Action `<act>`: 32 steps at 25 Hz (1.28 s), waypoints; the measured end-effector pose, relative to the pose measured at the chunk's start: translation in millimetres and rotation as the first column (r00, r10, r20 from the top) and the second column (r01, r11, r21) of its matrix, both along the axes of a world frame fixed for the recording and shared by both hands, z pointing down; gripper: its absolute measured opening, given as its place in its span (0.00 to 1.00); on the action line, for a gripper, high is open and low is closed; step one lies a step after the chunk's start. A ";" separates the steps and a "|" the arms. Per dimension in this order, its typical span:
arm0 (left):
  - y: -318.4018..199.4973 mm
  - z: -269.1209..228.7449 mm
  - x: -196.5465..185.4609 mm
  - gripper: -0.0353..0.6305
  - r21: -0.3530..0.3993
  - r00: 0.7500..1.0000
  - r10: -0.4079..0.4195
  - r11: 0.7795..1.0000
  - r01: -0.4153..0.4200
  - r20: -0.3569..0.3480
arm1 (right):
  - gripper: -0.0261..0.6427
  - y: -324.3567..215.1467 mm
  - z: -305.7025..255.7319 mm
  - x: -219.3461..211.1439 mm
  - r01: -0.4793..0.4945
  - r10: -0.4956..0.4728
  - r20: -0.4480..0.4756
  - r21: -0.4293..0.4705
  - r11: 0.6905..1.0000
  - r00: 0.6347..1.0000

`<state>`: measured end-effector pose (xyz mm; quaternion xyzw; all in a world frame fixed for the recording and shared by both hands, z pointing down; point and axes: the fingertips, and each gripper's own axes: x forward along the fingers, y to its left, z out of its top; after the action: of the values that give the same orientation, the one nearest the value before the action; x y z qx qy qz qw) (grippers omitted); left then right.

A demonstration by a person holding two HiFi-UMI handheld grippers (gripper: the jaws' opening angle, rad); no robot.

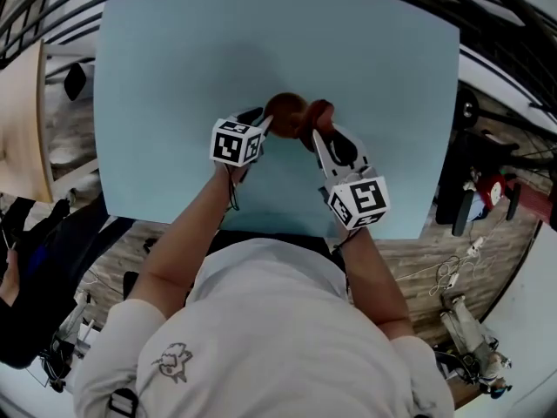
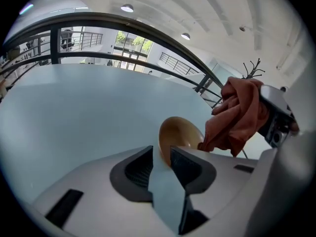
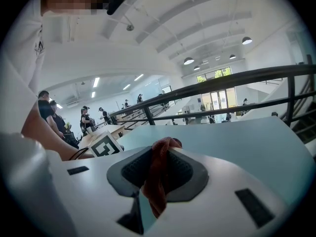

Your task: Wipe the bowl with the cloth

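A brown wooden bowl (image 1: 283, 110) (image 2: 181, 133) sits near the middle of the light blue table (image 1: 174, 68). My left gripper (image 1: 263, 122) (image 2: 165, 163) reaches down at its near left rim. The jaws stand open, with the rim's edge just between them, close to the right pad (image 2: 186, 166); a strip of table shows beside the left pad. A rust-red cloth (image 1: 317, 114) (image 2: 238, 115) (image 3: 165, 144) hangs bunched just right of the bowl. My right gripper (image 1: 318, 134) (image 3: 158, 168) is shut on that cloth, which hangs above the bowl's right edge.
The table's near edge runs just below my grippers. A wooden bench (image 1: 22, 120) stands at the left. A black stand with cables (image 1: 457, 190) is at the right on the floor. Several people (image 3: 49, 110) stand far behind, and a dark railing (image 2: 148, 31) runs beyond the table.
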<state>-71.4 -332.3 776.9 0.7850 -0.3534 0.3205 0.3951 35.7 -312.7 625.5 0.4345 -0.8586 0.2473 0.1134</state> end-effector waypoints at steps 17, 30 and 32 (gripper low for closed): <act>1.3 -41.3 20.9 0.09 0.084 0.999 -0.022 0.996 0.019 0.031 | 0.17 11.1 -22.5 0.8 0.020 -0.019 -0.024 0.048 0.999 1.000; 41.9 -156.1 63.8 0.09 0.230 0.999 -0.004 0.973 0.014 -0.045 | 0.17 53.5 -99.9 18.5 0.033 -0.016 -0.087 0.196 0.980 0.996; 50.6 -175.3 72.7 0.09 0.268 0.999 0.002 0.963 0.012 -0.054 | 0.17 64.7 -106.8 22.5 0.046 -0.021 -0.124 0.209 0.977 0.992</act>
<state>1.3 -281.7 601.6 0.8387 -0.3846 0.2475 0.2956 58.2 -248.0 518.7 0.4438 -0.8787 0.1258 0.1226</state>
